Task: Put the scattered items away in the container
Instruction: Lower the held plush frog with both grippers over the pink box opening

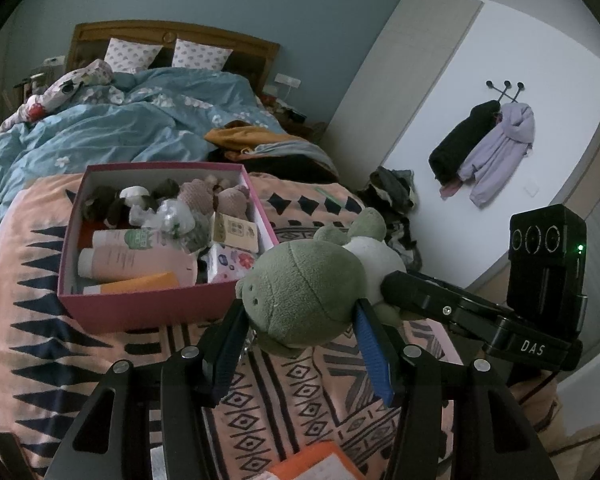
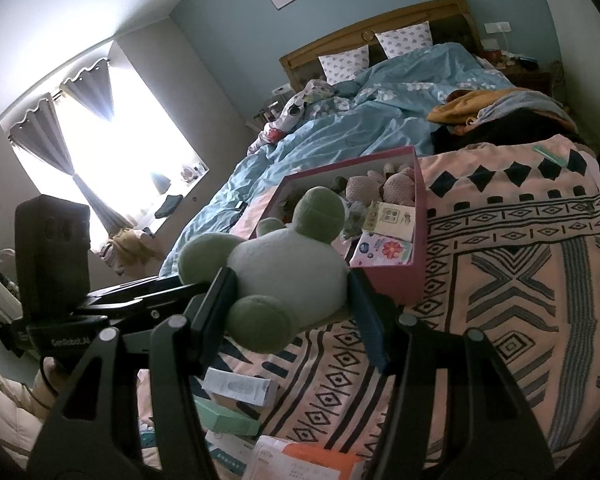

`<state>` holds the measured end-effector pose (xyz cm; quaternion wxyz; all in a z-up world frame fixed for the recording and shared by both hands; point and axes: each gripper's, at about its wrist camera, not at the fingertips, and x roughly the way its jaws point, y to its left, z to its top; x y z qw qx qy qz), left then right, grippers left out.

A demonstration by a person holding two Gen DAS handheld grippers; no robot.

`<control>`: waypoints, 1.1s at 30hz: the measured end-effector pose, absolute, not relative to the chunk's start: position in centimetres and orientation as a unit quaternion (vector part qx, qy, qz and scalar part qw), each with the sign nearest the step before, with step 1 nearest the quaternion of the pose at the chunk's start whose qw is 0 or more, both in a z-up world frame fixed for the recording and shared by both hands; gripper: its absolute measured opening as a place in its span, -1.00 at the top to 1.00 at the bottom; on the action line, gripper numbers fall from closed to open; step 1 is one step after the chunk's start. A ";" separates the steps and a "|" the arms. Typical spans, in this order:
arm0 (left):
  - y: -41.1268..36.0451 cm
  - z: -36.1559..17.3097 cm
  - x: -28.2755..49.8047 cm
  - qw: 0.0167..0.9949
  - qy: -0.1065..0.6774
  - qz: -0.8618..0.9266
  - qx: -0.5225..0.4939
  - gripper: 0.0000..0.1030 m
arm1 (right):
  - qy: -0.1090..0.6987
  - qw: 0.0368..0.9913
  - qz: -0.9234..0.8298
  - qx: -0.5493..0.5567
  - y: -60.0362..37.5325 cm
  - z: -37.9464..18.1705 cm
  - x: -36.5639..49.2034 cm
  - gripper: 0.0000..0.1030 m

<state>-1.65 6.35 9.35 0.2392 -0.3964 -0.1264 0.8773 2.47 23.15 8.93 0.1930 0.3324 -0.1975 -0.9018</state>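
A green and white plush frog (image 1: 304,288) is held in the air by both grippers, just right of and in front of the pink box (image 1: 140,304). My left gripper (image 1: 300,312) is shut on its green head. My right gripper (image 2: 288,296) is shut on its white belly (image 2: 288,264); the right tool also shows in the left wrist view (image 1: 452,300). The pink box (image 2: 416,272) stands on the patterned blanket and holds tubes, small cartons and plush toys.
Small cartons (image 2: 236,388) and an orange-white packet (image 2: 300,460) lie on the blanket (image 2: 520,280) near the front. The blue duvet (image 1: 100,128) and a pile of clothes (image 1: 268,144) lie behind the box. Coats hang on the right wall (image 1: 488,152).
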 end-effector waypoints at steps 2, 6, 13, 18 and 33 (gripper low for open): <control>6.3 9.3 -1.7 0.239 -0.127 0.877 -0.397 -0.06 | -0.197 0.192 -0.902 0.333 23.2 8.9 2.2 -0.16; 6.2 8.8 -3.2 0.238 -0.127 0.877 -0.399 -0.06 | -0.198 0.190 -0.901 0.335 23.3 8.7 1.7 -0.16; 6.2 8.6 -3.5 0.239 -0.126 0.877 -0.398 -0.06 | -0.197 0.187 -0.902 0.337 23.4 8.5 0.7 -0.16; 6.0 8.2 -4.6 0.238 -0.127 0.876 -0.399 -0.06 | -0.198 0.185 -0.901 0.338 23.5 8.3 0.1 -0.16; 5.5 7.1 -6.5 0.236 -0.127 0.876 -0.401 -0.06 | -0.199 0.183 -0.900 0.343 23.6 7.9 -1.6 -0.16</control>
